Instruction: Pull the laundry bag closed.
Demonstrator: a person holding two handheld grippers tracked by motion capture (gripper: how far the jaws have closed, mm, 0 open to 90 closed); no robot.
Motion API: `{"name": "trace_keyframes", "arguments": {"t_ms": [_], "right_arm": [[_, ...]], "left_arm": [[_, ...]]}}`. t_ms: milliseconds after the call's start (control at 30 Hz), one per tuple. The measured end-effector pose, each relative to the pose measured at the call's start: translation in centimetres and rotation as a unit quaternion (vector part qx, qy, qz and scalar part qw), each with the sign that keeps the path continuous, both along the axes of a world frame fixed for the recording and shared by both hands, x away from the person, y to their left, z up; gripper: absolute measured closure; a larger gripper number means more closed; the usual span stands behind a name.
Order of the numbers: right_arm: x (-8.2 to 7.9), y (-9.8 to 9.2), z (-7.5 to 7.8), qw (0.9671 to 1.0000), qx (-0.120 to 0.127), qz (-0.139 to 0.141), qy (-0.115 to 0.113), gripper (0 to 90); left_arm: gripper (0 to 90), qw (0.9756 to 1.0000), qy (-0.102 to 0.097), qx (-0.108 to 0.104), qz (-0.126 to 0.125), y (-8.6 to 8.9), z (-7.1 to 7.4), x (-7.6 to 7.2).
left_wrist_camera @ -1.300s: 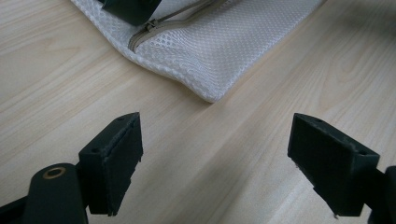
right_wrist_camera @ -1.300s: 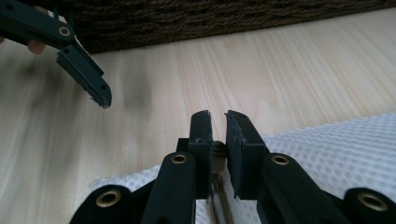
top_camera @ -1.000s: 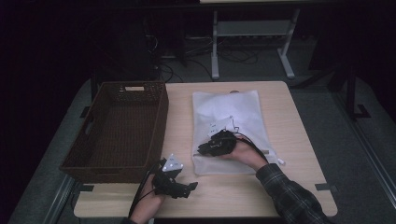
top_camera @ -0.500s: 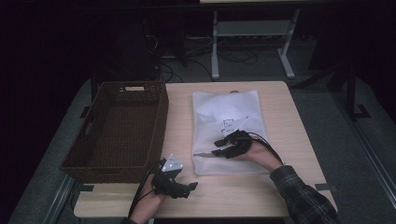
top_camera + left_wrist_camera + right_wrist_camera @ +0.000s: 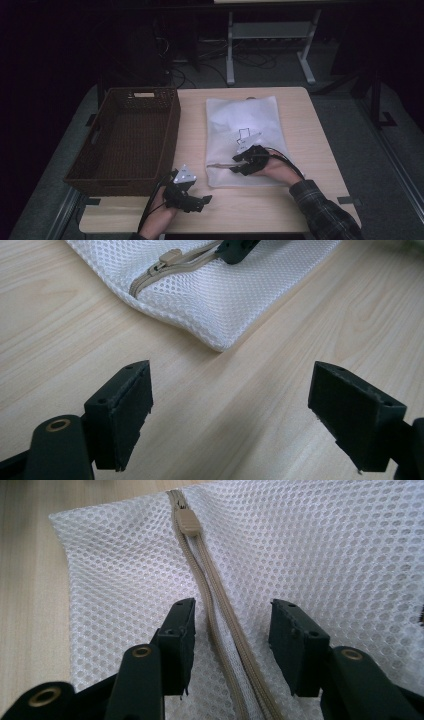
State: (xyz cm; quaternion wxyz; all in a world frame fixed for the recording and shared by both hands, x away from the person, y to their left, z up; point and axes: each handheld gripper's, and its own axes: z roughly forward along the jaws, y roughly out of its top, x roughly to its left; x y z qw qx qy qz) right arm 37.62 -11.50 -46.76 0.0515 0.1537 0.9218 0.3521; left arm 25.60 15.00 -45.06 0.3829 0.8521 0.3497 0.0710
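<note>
A white mesh bag (image 5: 245, 120) lies flat on the right half of the table. Its beige zipper runs near the front edge, with the slider (image 5: 189, 522) close to the bag's left corner. My right gripper (image 5: 232, 630) rests low over the bag (image 5: 325, 555), and its jaws have just been opening. The two slightly parted zipper rows lie between them, untouched by the pads. In the high view that gripper (image 5: 235, 165) points left along the zipper. My left gripper (image 5: 230, 400) stands open over bare wood, facing the bag's corner (image 5: 220, 340) and slider (image 5: 167, 257). It sits near the front edge (image 5: 205, 200).
A dark wicker basket (image 5: 172, 130) with nothing in it takes up the table's left side, just beyond the left hand. A strip of bare wood separates the basket from the bag. Past the table's far edge stand a metal frame and cables on the floor.
The right hand has slid to the right and slightly toward the front edge, baring the zipper's left end. The left hand has stayed put.
</note>
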Motion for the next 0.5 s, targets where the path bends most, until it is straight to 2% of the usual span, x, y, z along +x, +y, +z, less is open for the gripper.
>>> {"name": "trace_keyframes", "arguments": {"t_ms": [100,233,267,300,500], "right_arm": [[-0.04,-0.22,-0.14,1.0,0.009,-0.003,-0.003,59.0],[-0.07,-0.16,-0.06,0.9999,0.005,-0.005,-0.008,69.2],[-0.07,-0.16,-0.06,0.9999,0.005,-0.005,-0.008,69.2],[-0.1,-0.15,-0.09,0.9999,0.007,-0.001,-0.009,76.1],[0.12,-0.38,-0.28,0.9997,0.021,-0.014,-0.003,83.7]], "left_arm": [[17.4,1.0,0.001,-0.001,0.0,-0.08,0.01,0.04],[17.4,1.0,0.002,-0.004,0.005,-0.22,0.05,0.13],[17.4,1.0,0.002,-0.004,0.005,-0.22,0.05,0.13],[17.4,0.9999,0.005,-0.01,0.007,-0.32,0.09,0.19],[17.3,0.9999,0.007,-0.006,0.01,-0.77,0.14,0.31]]}}
